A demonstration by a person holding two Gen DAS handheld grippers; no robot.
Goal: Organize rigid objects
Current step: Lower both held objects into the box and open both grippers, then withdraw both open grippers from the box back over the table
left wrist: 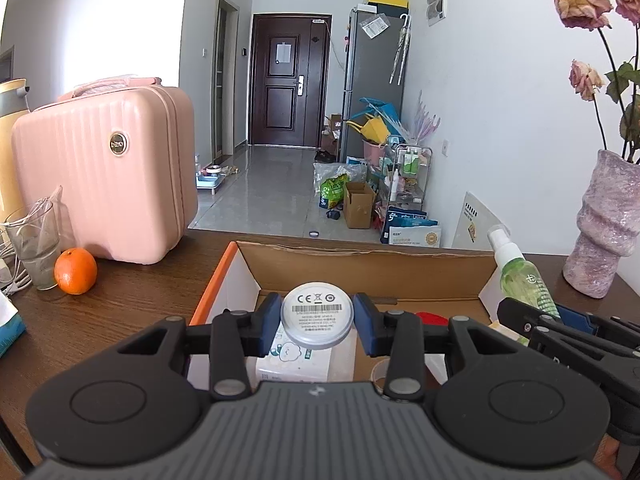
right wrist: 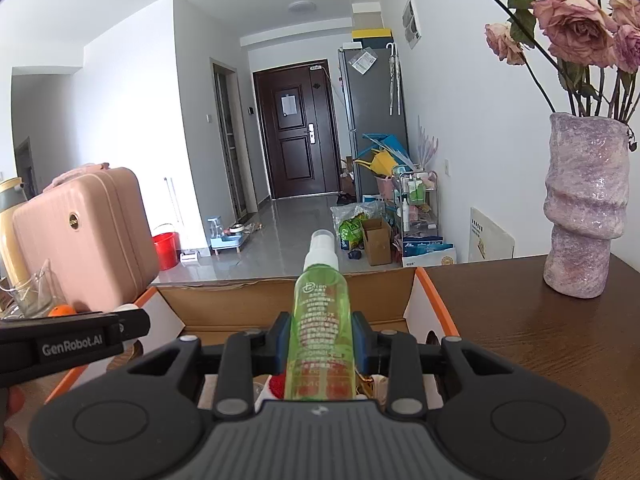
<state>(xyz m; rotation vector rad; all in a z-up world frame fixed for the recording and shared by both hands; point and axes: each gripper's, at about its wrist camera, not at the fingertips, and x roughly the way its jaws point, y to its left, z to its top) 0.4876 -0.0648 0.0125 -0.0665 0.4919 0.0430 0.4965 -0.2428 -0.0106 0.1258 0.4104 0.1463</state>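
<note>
Both grippers are loaded and poised over the open cardboard box [left wrist: 368, 268] with the orange edge, which sits on the dark wooden table [left wrist: 120, 304]; judged step: carry and drop items into the box.

Left gripper [left wrist: 317, 318]: blue pads clamped on the rim of a round white puck-shaped device [left wrist: 317, 316], held flat face up so the label shows. It hangs over the near left part of the box, above a white carton already inside. Label reads CE marks, a barcode, "MADE IN CHINA" and, as far as legible, "HONOR DEVICE CO., LTD" (finer lines too small to read).

Right gripper [right wrist: 320, 344]: pads closed on the body of a green translucent spray bottle [right wrist: 322, 312], nozzle pointing to the far side, lying along the fingers; gripped mid-body, probably for balance. It is over the near right part of the box. Bottle print is white text, unreadable save a round logo.

The left gripper's side carries "GenRobot.AI" in the right wrist view.

Bystanders on the table: pink hard case [left wrist: 108, 176] with a round "bitro"-like badge (uncertain), orange [left wrist: 76, 271], drinking glass [left wrist: 34, 244], lilac vase [right wrist: 586, 208] with dried roses
</note>
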